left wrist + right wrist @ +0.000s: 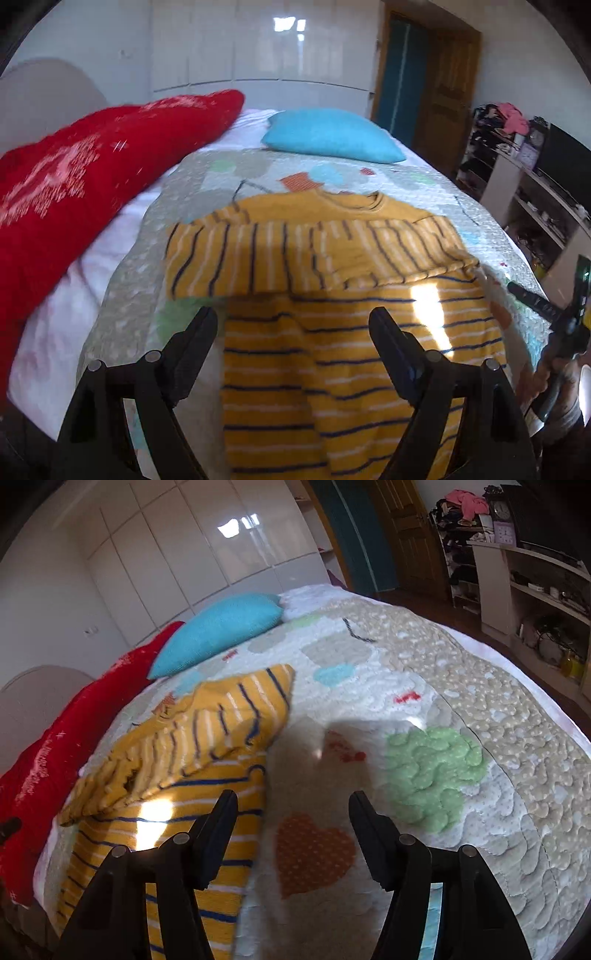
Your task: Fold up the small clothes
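I see the bed (122,258) filling both views, covered by a quilted blanket (461,701) with pastel patches and an orange heart (312,853) sitting between my right fingers. A long red pillow (74,192) runs along the bed's edge at about nine to ten o'clock in the left view, and a blue pillow (332,134) lies at twelve o'clock beyond the clothing. White wardrobe doors (166,550) stand behind the bed, with a wooden door (447,92) and a cluttered shelf unit (532,602) at one to three o'clock.

The yellow striped shirt (332,350) lies flat on the blanket, collar toward the blue pillow, with both sleeves folded across the chest into a band. In the left view it sits dead centre; in the right view it lies at eight to ten o'clock.

My left gripper (293,321) hovers above the shirt's lower body, fingers spread wide, holding nothing. My right gripper (293,805) is likewise wide open and empty, its left finger (218,834) over the shirt's side edge, the other over bare blanket. In the left view it shows at three to four o'clock, beside the shirt
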Demonstrator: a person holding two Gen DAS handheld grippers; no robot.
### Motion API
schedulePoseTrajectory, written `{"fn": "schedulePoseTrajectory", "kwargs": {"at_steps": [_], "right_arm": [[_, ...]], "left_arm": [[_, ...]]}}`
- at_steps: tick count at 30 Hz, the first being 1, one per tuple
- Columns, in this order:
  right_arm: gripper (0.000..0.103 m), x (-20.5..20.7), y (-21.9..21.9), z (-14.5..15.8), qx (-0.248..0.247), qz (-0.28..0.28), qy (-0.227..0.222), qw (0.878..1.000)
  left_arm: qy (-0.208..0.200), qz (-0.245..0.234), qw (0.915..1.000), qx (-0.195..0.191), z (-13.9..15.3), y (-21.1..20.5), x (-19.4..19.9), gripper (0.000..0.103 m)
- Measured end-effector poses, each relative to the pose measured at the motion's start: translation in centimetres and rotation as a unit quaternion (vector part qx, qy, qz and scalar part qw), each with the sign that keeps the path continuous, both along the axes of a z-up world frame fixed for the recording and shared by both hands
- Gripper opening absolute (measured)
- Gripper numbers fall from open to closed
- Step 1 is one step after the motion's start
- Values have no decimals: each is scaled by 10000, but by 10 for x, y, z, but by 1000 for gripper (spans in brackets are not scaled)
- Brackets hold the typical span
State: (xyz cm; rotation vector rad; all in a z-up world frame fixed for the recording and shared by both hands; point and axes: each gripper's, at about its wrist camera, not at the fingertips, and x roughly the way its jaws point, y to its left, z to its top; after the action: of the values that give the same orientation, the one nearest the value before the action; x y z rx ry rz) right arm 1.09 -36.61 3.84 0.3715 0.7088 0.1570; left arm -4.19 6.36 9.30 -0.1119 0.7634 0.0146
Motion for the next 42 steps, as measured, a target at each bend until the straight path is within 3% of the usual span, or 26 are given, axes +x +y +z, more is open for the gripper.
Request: {"fn": "schedulePoseTrajectory", "kwargs": {"at_steps": [2, 5, 9, 14, 15, 17, 18, 21, 24, 27, 30, 33, 35, 37, 42], "right_arm": [[68, 4, 28, 21, 83, 498, -186, 9986], [68, 30, 86, 29, 144, 1301, -39, 9914], [68, 82, 167, 7, -15, 1942, 438, 9800], [67, 139, 234, -29, -156, 2200, 1055, 9697], [63, 147, 243, -36, -232, 2197, 1155, 9684], [22, 155, 254, -36, -280, 2156, 1126, 9696], [9, 159, 256, -34, -113, 2253, 1187, 9670], [6, 155, 246, -11, 136, 2230, 896, 9706], [5, 145, 214, 16, 454, 2000, 524, 9773], [5, 138, 169, 27, 264, 1448, 354, 9885], [7, 142, 128, 12, -402, 742, 642, 9944], [10, 143, 96, -11, -786, 358, 1160, 9895], [26, 127, 80, -9, -733, 465, 1046, 9907], [55, 106, 66, -1, -721, 649, 820, 9919], [61, 50, 21, 15, -1298, 651, 586, 9877]], "left_arm": [[199, 237, 9990, -318, -21, 19, -11, 84], [328, 456, 9958, -728, -44, 25, -26, 84], [312, 474, 9933, -1010, -55, 21, -46, 84], [374, 385, 9939, -964, -65, 22, -59, 84], [385, 409, 9938, -959, -66, 25, -60, 84], [398, 468, 9930, -1013, -68, 31, -62, 84], [403, 516, 9922, -1062, -68, 34, -62, 84], [393, 642, 9893, -1246, -69, 44, -60, 84], [330, 691, 9883, -1318, -66, 48, -59, 84], [285, 661, 9900, -1216, -62, 45, -57, 84], [341, 655, 9910, -1119, -64, 42, -52, 84], [432, 661, 9906, -1119, -66, 38, -50, 84], [466, 652, 9913, -1045, -66, 34, -51, 84], [493, 657, 9926, -890, -66, 32, -52, 84], [628, 758, 9921, -778, -71, 34, -47, 84]]}}
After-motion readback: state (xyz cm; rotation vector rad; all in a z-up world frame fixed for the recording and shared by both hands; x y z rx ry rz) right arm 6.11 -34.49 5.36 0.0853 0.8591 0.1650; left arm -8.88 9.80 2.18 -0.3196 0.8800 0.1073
